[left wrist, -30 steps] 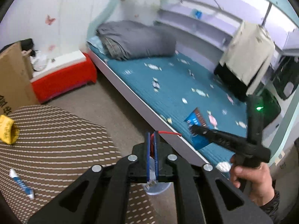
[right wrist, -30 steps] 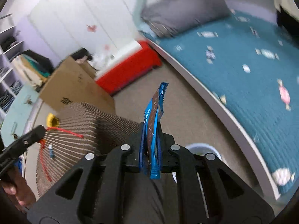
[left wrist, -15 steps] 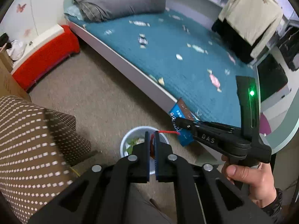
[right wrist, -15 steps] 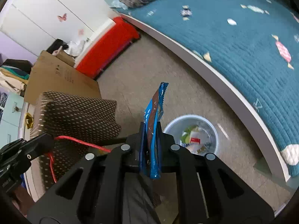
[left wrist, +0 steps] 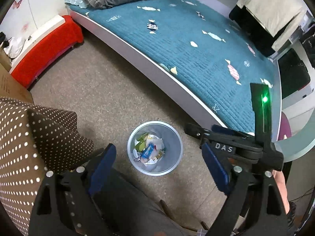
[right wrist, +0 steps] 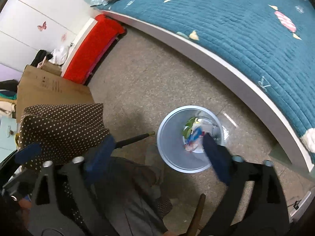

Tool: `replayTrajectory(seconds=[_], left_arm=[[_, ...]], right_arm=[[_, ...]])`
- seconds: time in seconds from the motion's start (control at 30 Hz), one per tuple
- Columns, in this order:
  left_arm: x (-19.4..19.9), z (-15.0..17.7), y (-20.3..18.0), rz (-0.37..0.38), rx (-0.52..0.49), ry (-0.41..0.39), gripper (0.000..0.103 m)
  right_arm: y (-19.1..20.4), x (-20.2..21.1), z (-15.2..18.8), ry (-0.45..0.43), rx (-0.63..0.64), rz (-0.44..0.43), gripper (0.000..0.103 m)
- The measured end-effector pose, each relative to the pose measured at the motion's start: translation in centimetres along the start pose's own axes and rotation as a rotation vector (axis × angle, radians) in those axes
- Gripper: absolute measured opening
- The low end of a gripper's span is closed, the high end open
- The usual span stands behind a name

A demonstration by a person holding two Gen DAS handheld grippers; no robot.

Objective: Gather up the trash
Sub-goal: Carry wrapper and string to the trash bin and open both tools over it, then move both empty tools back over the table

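Note:
A small pale grey waste bin (left wrist: 173, 153) stands on the floor beside the bed, with several wrappers and papers inside, among them a blue wrapper (left wrist: 148, 151). It also shows in the right wrist view (right wrist: 169, 147). My left gripper (left wrist: 158, 164) is open and empty, held above the bin. My right gripper (right wrist: 157, 149) is open and empty too, also over the bin; in the left wrist view it (left wrist: 198, 137) hangs just right of the bin.
A bed with a teal quilt (left wrist: 187, 45) runs along the right. A brown dotted tablecloth (left wrist: 29, 147) hangs over the table on the left. A red bench (left wrist: 47, 47) and a cardboard box (right wrist: 51, 92) stand by the far wall.
Both grippers have opened over the bin. The blue wrapper has left the right gripper and the red-wired piece has left the left one. Both views now look further down at the bin.

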State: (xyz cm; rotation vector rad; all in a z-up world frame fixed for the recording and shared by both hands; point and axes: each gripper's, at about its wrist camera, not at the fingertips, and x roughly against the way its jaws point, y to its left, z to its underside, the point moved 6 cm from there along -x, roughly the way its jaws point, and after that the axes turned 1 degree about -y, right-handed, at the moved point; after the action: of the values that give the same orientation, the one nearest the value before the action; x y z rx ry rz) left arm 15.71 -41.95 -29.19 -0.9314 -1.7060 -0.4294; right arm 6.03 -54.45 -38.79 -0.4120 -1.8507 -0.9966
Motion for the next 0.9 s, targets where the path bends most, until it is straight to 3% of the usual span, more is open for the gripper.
replayTrajectory(seconds=[0.17, 0.37, 0.63, 0.9], left_arm=[[2.5, -0.1, 0.6, -0.023, 0.006, -0.085, 0.089], [7.7, 0.2, 1.5, -0.046, 0.02, -0.224, 0.091], [15.3, 2.1, 5.7, -0.101, 0.095, -0.38, 0.093], [21.5, 5.6, 12.1, -0.178, 0.224, -0.489, 0.096]], right_arm=[[0.8, 1.2, 0.0, -0.024, 0.015, 0.029, 0.097], [4.6, 5.4, -0.8, -0.129, 0.064, 0.004, 0.097], [14.5, 11.0, -1.1, -0.246, 0.234, -0.077, 0.097], [24.4, 14.0, 1.2, -0.303, 0.436, -0.186, 0.097]])
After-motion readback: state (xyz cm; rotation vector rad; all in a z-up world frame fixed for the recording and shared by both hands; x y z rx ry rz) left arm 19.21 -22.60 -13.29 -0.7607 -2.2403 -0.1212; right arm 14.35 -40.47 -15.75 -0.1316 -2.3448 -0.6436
